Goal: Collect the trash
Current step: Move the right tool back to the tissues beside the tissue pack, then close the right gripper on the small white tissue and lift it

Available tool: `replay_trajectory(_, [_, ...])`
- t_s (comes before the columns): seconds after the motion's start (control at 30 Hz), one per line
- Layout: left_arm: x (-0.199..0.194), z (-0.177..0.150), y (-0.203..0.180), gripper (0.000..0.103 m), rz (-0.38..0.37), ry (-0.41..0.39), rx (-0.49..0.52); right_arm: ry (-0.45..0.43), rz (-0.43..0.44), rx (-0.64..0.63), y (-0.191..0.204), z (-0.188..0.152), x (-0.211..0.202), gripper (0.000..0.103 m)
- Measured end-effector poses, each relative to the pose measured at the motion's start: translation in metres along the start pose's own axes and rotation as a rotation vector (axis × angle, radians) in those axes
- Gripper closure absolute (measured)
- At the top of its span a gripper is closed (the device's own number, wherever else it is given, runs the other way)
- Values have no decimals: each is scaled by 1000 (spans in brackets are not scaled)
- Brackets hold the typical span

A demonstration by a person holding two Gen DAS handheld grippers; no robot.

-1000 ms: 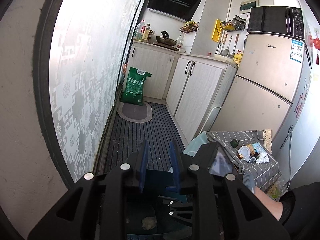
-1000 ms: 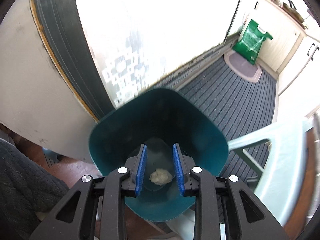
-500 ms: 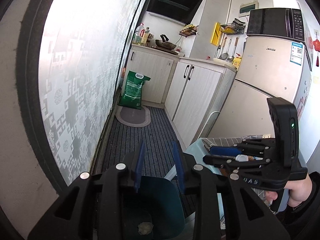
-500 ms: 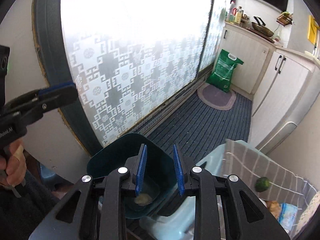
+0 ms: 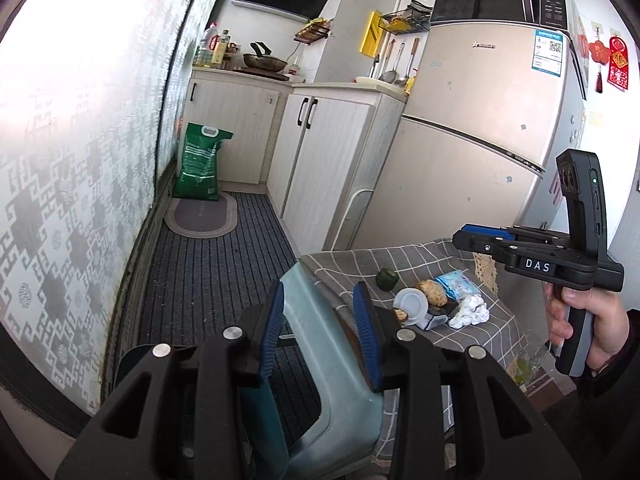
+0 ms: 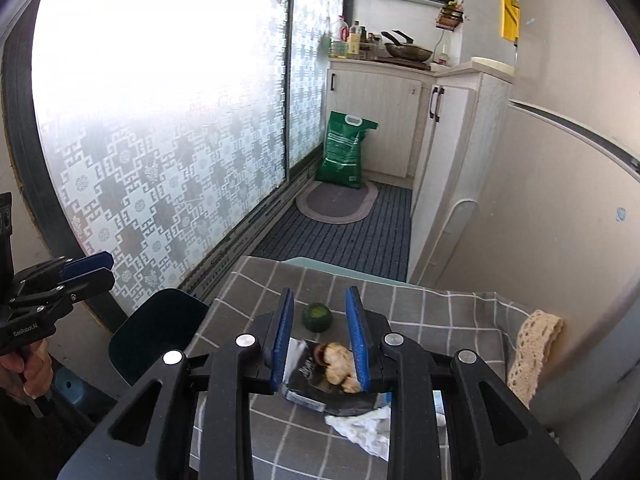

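Left gripper (image 5: 318,326): jaws opening, nothing between them, I see.
Right gripper (image 6: 320,338): parted, empty, above trash pile (image 6: 338,366).
Bin (image 6: 154,330): beside table (image 6: 440,314).

You can read "DAS" on your right gripper (image 5: 480,236) and "GenRobot.AI" on your left gripper (image 6: 94,268); the fridge (image 5: 472,128) labels are illegible.

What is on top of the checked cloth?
On the checked cloth lie a green fruit, a brown lump on a dark wrapper, and crumpled white tissue. The gripper hides part of the pile.
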State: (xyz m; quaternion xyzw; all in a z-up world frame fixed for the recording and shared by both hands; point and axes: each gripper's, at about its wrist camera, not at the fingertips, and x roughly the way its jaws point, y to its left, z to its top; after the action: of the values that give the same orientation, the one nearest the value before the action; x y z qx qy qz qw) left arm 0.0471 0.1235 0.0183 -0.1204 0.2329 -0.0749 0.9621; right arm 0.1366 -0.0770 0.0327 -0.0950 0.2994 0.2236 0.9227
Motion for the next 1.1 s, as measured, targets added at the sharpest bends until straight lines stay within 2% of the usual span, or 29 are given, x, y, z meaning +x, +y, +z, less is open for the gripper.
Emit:
replay_trajectory(0.27, [41,-4,-41,57,-76,51,32,14,-12,24,-29,-22,-6,76])
replay_trajectory(0.57, [78,-13,-73,57,-130,109,42,43,-14,33,-53,-45,-9,72])
replay_trajectory(0.93, [111,-18,-88,56,-102,152,34,48,6,24,-67,-58,-15,70])
replay_trajectory(1.1, [120,-19,-88,59,-87,164,21,51,6,28,-74,-63,-15,70])
